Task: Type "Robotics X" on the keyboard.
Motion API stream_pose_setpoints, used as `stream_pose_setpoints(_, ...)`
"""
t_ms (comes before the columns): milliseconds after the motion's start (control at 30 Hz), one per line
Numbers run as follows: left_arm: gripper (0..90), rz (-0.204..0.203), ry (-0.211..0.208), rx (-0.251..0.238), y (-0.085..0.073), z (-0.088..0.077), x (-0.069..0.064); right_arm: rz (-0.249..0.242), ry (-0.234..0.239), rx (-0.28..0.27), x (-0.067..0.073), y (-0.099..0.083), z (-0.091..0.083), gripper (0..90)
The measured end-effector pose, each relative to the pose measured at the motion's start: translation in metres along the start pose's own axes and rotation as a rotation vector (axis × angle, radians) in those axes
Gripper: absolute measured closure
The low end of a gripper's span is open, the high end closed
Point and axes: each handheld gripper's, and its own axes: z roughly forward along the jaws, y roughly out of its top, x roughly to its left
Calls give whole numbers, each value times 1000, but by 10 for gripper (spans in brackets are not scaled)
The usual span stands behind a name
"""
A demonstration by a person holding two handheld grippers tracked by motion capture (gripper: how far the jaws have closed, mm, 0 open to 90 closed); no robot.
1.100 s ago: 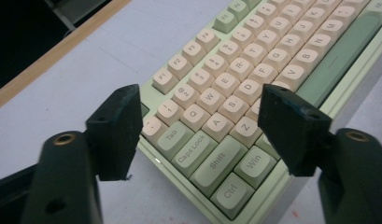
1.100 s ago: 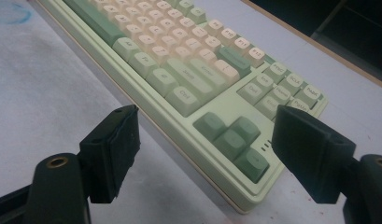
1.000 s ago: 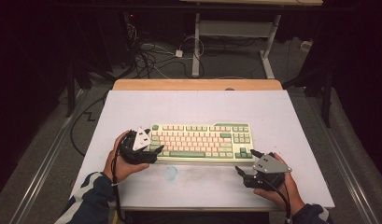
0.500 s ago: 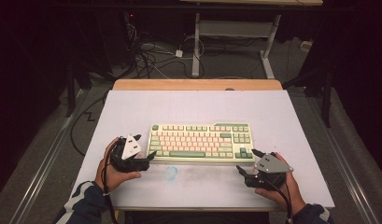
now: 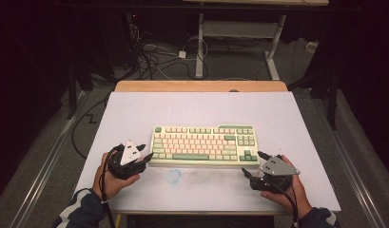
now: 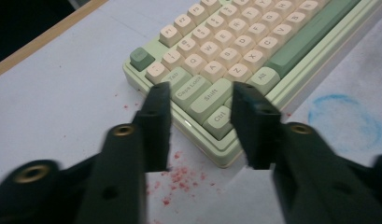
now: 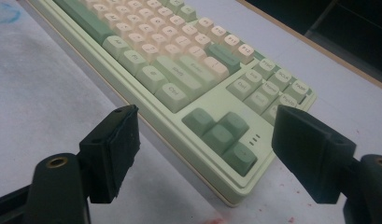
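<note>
A cream and green keyboard [image 5: 204, 145] lies across the middle of the white table top [image 5: 201, 107]. My left gripper [image 5: 147, 151] sits just off its left end, held in a hand. In the left gripper view its jaws [image 6: 200, 93] have just been closing and stand partly apart. The keyboard's near-left corner [image 6: 216, 121] lies between and beyond them, and the pads do not press on it. My right gripper [image 5: 252, 161] rests at the near-right corner. Its jaws [image 7: 207, 116] stand wide open on either side of the green arrow keys [image 7: 221, 133], apart from the case.
A faint blue ring [image 5: 173, 175] is drawn on the table in front of the keyboard, and red specks [image 6: 179, 175] lie near the left corner. A wooden strip [image 5: 201, 86] edges the far side. Cables [image 5: 154, 54] and a desk frame [image 5: 239, 28] stand on the floor beyond.
My left hand has drawn back to the left from the keyboard's end, and its jaws now stand closer together. The right hand and the keyboard have kept still.
</note>
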Motion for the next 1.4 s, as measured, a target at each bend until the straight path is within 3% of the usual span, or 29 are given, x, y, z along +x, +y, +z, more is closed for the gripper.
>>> stream_pose_setpoints(100, 775, -5, -10, 27, 0, -2, 1, -2, -1, -1, 0, 0, 0, 239)
stream_pose_setpoints(233, 873, 10, -24, 60, -1, -2, -2, -4, -1, 3, 0, 0, 0, 239)
stream_pose_setpoints(433, 876, -20, -56, 66, 4, -1, -6, 0, -7, 1, -1, 0, -1, 239)
stream_pose_setpoints(600, 876, -12, -88, 70, 7, 5, -16, 1, -8, -1, -1, 0, -1, 239)
stream_pose_setpoints(833, 876, 19, -140, 78, 13, 20, -36, -3, -4, 6, -1, 0, 0, 239)
stream_pose_setpoints(1133, 876, 58, -171, 124, 10, 44, -53, -1, 3, 8, -1, -1, 1, 240)
stream_pose_setpoints(1400, 876, 80, -182, 161, 6, 62, -61, -5, 10, 16, 0, -1, 3, 240)
